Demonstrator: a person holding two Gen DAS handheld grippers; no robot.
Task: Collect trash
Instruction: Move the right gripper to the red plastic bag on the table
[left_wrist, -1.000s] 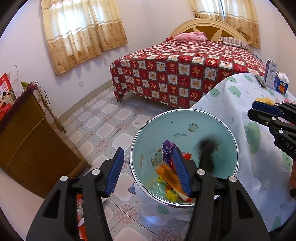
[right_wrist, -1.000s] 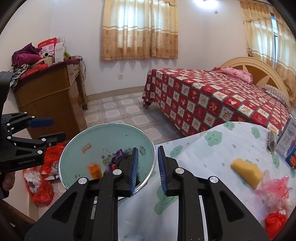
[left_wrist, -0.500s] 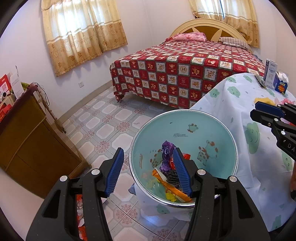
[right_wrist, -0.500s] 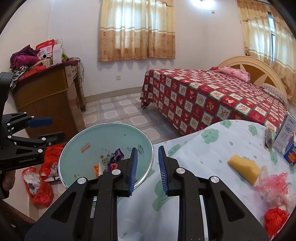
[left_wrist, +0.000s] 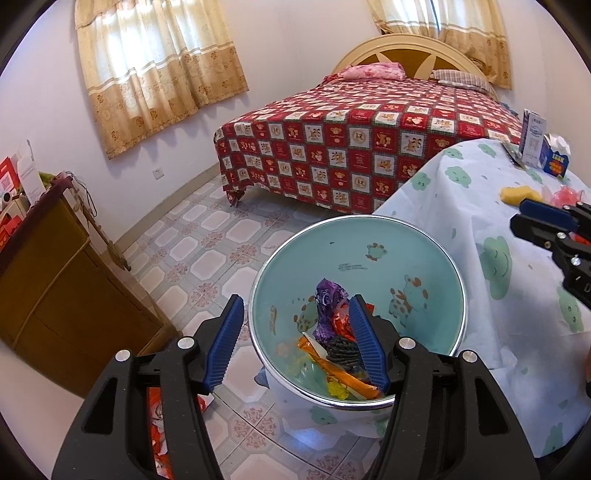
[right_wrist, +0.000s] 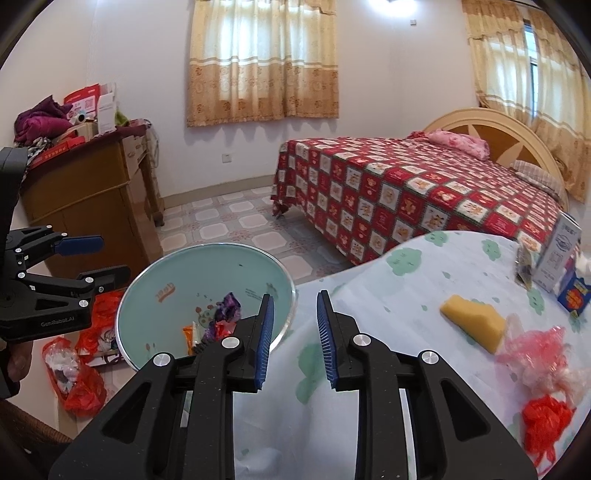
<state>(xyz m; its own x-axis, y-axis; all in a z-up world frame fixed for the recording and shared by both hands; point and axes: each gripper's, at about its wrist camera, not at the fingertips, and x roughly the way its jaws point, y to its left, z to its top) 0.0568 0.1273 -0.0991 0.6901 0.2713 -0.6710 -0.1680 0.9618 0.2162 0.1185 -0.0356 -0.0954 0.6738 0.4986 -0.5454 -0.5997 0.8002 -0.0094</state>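
Note:
A light-green enamel basin stands at the edge of the cloth-covered table. It holds a purple wrapper, an orange wrapper and a black bundle. My left gripper hovers at the basin's near rim, its jaws opening and gripping nothing. My right gripper hangs over the table just right of the basin, open by a narrow gap with nothing in it. On the table lie a yellow sponge, a pink plastic bag and red crumpled plastic.
Cartons and a blue box stand at the table's far right. Red bags lie on the tiled floor by a wooden cabinet. A bed with a red quilt fills the back.
A dark bundle that was falling blurred into the basin now lies still among the wrappers. The right gripper has drawn back to the right, over the table. The left gripper's jaws stand slightly wider.

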